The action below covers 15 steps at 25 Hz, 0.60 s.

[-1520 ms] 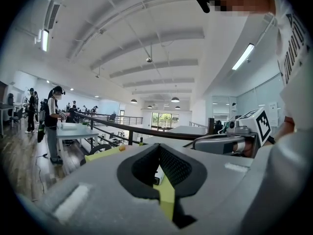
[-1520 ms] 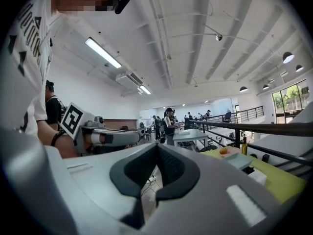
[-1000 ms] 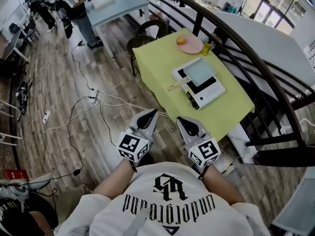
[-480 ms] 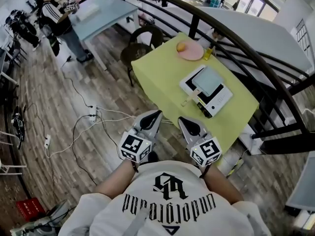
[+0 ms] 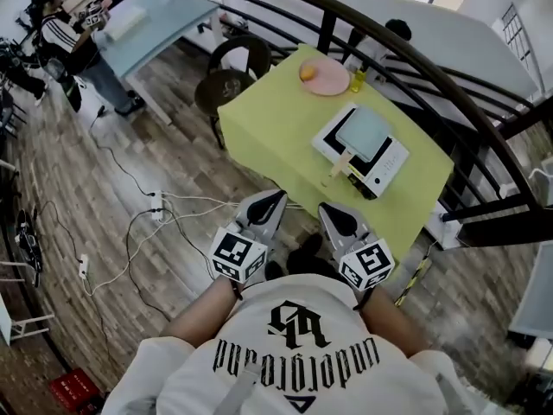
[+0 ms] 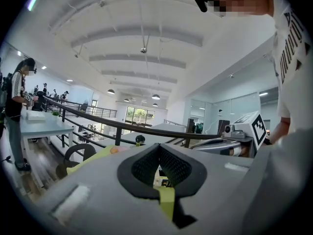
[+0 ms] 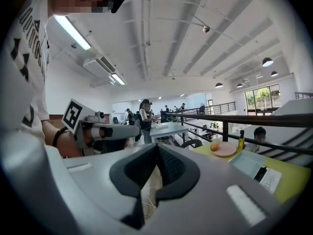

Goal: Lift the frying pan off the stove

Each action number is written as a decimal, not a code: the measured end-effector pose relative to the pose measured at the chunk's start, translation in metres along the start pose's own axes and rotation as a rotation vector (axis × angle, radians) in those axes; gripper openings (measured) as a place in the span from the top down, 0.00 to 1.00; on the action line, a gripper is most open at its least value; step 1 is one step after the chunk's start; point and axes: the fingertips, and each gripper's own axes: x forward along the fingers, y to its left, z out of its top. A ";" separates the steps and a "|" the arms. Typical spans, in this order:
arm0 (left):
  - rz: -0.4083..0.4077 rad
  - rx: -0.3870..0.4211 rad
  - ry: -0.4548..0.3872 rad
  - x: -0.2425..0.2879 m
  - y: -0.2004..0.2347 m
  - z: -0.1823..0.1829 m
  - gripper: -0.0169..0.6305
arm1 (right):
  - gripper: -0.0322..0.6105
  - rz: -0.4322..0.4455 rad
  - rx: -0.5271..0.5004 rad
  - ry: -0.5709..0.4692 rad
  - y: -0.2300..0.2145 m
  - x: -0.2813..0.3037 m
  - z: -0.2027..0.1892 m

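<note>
A square grey-blue frying pan [image 5: 365,133] with a pale wooden handle [image 5: 338,168] sits on a white stove [image 5: 383,164] on the yellow-green table [image 5: 268,124]. The right gripper view also catches the pan [image 7: 248,163] at its right edge. My left gripper [image 5: 271,198] and right gripper [image 5: 327,210] are held side by side in front of my chest, over the wooden floor and short of the table's near edge. Both are shut with nothing between their jaws, as the left gripper [image 6: 159,147] and the right gripper [image 7: 157,149] show in their own views.
A pink plate [image 5: 326,78] with an orange fruit and a small yellow bottle [image 5: 357,80] stand at the table's far end. A black railing [image 5: 415,59] curves behind it. A dark chair [image 5: 229,76] stands at the left of the table, and cables [image 5: 164,210] trail over the floor.
The table with the stove and pan has come a little closer and shifted in the head view. Both grippers stay shut, side by side in front of my chest.
</note>
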 end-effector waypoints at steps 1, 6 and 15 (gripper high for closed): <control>-0.007 0.002 0.005 0.004 0.001 -0.001 0.97 | 0.95 -0.004 0.005 0.002 -0.004 0.002 -0.001; -0.035 0.023 0.032 0.037 0.009 -0.002 0.97 | 0.95 -0.015 0.020 -0.006 -0.034 0.013 -0.003; -0.109 0.038 0.078 0.127 0.031 0.004 0.97 | 0.95 -0.060 0.062 0.016 -0.117 0.037 -0.003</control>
